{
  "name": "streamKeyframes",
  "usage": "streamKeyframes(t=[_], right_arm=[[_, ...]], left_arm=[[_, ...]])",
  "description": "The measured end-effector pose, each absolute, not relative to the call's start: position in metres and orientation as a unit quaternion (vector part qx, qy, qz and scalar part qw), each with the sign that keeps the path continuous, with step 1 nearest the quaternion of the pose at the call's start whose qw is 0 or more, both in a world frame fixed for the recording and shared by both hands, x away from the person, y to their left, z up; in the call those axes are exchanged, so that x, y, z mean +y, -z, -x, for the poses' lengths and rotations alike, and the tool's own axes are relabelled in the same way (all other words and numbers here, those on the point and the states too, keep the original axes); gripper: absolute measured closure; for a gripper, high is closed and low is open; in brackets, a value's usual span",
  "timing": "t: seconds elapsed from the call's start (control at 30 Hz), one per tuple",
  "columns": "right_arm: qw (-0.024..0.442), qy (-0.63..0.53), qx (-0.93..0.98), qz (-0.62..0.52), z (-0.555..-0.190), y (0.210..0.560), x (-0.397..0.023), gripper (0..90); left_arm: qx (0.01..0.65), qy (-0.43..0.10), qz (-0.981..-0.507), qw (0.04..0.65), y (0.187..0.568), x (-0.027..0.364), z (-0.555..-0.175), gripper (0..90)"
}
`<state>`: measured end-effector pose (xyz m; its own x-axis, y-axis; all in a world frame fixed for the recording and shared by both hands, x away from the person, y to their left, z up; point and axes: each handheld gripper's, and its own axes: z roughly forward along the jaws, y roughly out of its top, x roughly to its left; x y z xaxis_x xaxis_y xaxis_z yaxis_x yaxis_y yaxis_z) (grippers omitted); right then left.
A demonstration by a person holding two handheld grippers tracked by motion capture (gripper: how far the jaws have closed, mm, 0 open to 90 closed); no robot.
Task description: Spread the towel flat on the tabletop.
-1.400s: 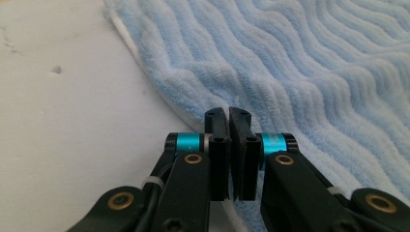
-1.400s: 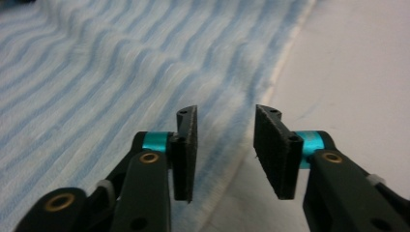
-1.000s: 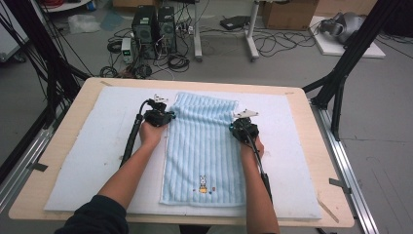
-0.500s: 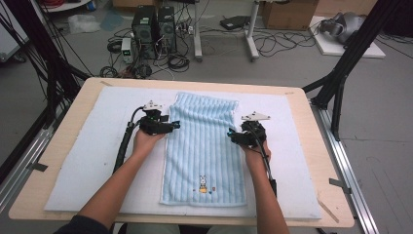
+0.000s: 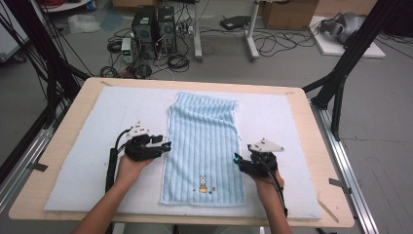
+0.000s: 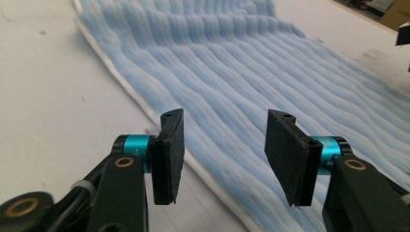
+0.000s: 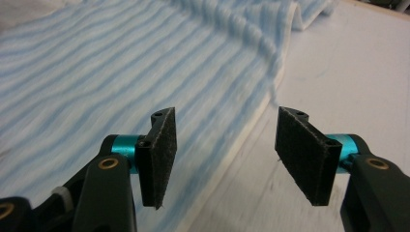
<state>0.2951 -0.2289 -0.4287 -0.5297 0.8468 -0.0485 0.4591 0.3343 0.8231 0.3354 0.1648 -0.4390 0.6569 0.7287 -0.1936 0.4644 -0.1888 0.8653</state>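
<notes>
Straddling the towel (image 5: 203,146), left gripper (image 5: 165,146) at nine o'clock, right gripper (image 5: 237,159) at three; both jaws spread, just closing, pinching nothing; I judge folding unstarted.

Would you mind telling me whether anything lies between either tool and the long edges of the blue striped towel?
Nothing visible does. The left tool sits beside the blue striped towel's left edge and the right tool beside its right edge, jaws apart and empty, with bare white mat around them.
</notes>
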Motion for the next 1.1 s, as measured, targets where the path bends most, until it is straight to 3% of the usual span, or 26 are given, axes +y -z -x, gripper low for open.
streamKeyframes(t=[0.27, 0.43, 0.7, 0.83, 0.97, 1.1], right_arm=[[0.234, -0.398, 0.788, -0.407, -0.261, 0.437, -0.235, 40.1], [0.234, -0.401, 0.786, -0.408, -0.255, 0.435, -0.234, 39.3], [0.231, -0.391, 0.795, -0.403, -0.258, 0.440, -0.231, 38.3], [0.229, -0.390, 0.797, -0.401, -0.257, 0.440, -0.229, 38.3], [0.223, -0.393, 0.800, -0.395, -0.257, 0.440, -0.225, 38.4], [0.218, -0.393, 0.804, -0.388, -0.256, 0.440, -0.221, 38.6]], left_arm=[[0.376, -0.108, -0.779, 0.490, 0.449, 0.167, -0.299, 55.5], [0.373, -0.091, -0.779, 0.496, 0.448, 0.160, -0.289, 46.6], [0.353, -0.095, -0.805, 0.468, 0.451, 0.144, -0.288, 46.7], [0.336, -0.106, -0.821, 0.448, 0.451, 0.139, -0.284, 57.1], [0.302, -0.126, -0.840, 0.432, 0.451, 0.134, -0.277, 85.9], [0.305, -0.117, -0.840, 0.433, 0.451, 0.140, -0.274, 88.9]])
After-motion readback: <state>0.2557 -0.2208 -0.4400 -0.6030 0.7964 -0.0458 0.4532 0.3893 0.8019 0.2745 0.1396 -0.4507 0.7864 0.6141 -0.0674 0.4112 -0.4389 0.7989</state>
